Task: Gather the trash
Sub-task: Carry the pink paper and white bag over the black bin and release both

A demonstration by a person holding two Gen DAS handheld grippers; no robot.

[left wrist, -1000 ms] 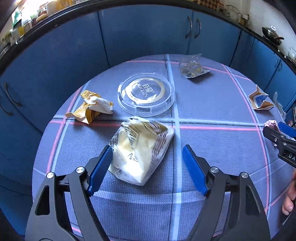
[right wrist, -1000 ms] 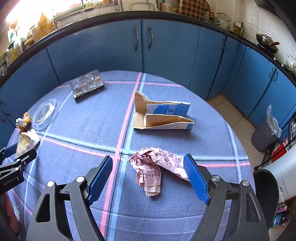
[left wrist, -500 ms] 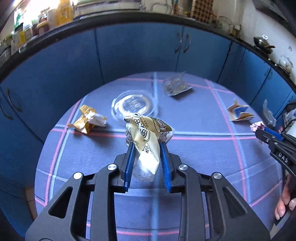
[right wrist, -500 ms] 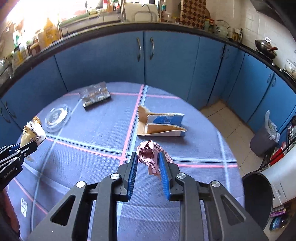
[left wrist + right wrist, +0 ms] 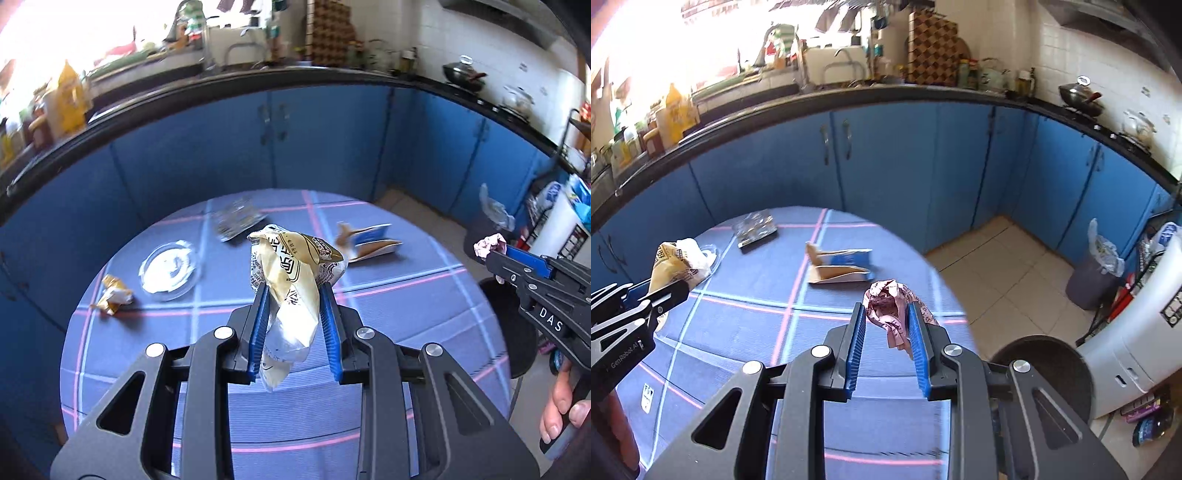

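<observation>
Two pieces of trash held clear of the tabletop (image 5: 424,295), ready for carriage to a bin. The left gripper (image 5: 294,295) has its jaws pinched on a yellow wrapper (image 5: 291,280), which stands up between the blue pads and hangs out below them; the right gripper (image 5: 886,314) has its jaws pinched on a crumpled pink paper (image 5: 892,306), gripped near the pad tips with a loose tail drooping. Both grips are best kept firm and unchanged during transport, since the light, crushed items are judged likely to slip if the pads are eased. The load is best carried level and released only when directly over the opening; a dark round bin (image 5: 1045,373) just beside the table edge appears the nearest candidate, while a grey lined bin (image 5: 1089,280) stands farther off by the cabinets. Both grippers are pitched forward and downward, side by side and well apart, the right one visible at the edge of the left view with a hand (image 5: 563,410) on its handle. A carton (image 5: 838,267), a clear lid (image 5: 170,266), a plastic tray (image 5: 755,229) and a small gold wrapper (image 5: 112,295) lie uncollected on the cloth.
</observation>
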